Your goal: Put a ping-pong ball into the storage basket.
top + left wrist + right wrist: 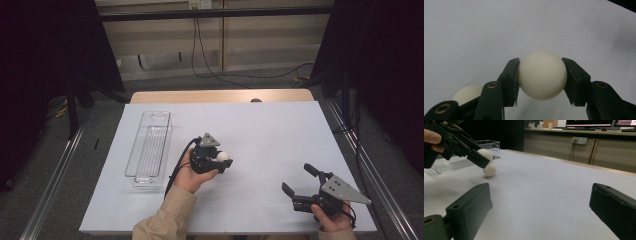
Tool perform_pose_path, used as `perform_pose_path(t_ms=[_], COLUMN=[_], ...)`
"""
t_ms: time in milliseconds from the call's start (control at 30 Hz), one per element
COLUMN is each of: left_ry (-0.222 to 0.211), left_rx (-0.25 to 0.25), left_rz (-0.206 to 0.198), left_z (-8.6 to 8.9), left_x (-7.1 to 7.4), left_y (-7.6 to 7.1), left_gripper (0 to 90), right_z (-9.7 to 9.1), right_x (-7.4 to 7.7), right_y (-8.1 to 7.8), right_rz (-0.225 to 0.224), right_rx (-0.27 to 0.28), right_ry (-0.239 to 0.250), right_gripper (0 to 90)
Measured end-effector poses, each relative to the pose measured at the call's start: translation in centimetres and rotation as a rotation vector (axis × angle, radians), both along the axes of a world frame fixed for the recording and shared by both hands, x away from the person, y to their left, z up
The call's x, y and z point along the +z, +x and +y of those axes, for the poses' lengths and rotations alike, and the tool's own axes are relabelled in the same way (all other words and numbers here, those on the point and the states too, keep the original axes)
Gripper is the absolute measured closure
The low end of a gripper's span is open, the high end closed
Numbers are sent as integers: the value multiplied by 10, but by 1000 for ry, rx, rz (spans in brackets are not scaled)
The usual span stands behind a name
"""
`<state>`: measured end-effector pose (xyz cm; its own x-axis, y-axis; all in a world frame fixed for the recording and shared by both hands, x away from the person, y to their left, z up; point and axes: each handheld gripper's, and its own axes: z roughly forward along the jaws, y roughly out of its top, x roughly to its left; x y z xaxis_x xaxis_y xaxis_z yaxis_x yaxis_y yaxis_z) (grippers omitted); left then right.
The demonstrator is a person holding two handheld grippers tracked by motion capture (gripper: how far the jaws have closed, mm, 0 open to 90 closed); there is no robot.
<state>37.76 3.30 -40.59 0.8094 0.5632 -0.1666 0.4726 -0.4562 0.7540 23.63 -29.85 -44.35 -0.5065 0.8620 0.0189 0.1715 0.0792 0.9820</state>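
Your left gripper (541,80) pinches a white ball (541,78) above the tabletop's middle, clear bin (149,150) near the left edge. The smooth round ball could squirt out and roll off. A second ball (489,170) sits beneath. Right gripper (539,205) gapes wide, empty.

Count of items at this moment. White balls: two, one (541,75) clamped between the jaws of the left gripper (215,161), the second ball (489,170) lying on the white sheet (260,135) just below it. Clear plastic tray (149,148): one, long and narrow, on the left part of the sheet. Grippers: two, the left closed on a ball, the right gripper (299,178) with jaws spread apart and nothing between them. Counter (220,96): one, covered by one white sheet.
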Motion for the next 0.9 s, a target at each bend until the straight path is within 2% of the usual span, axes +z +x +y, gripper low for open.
perform_pose_path(t_ms=[233, 900], left_ry=[-13, 1], left_rx=[15, 27], left_rz=[-2, 4], left_z=[3, 9], left_x=[2, 6], left_y=[3, 5], left_gripper=[510, 510], right_z=[-2, -3], right_x=[0, 0], right_y=[-3, -4], right_rz=[1, 2], right_rx=[-10, -13], right_ry=[-2, -4], right_gripper=[33, 33])
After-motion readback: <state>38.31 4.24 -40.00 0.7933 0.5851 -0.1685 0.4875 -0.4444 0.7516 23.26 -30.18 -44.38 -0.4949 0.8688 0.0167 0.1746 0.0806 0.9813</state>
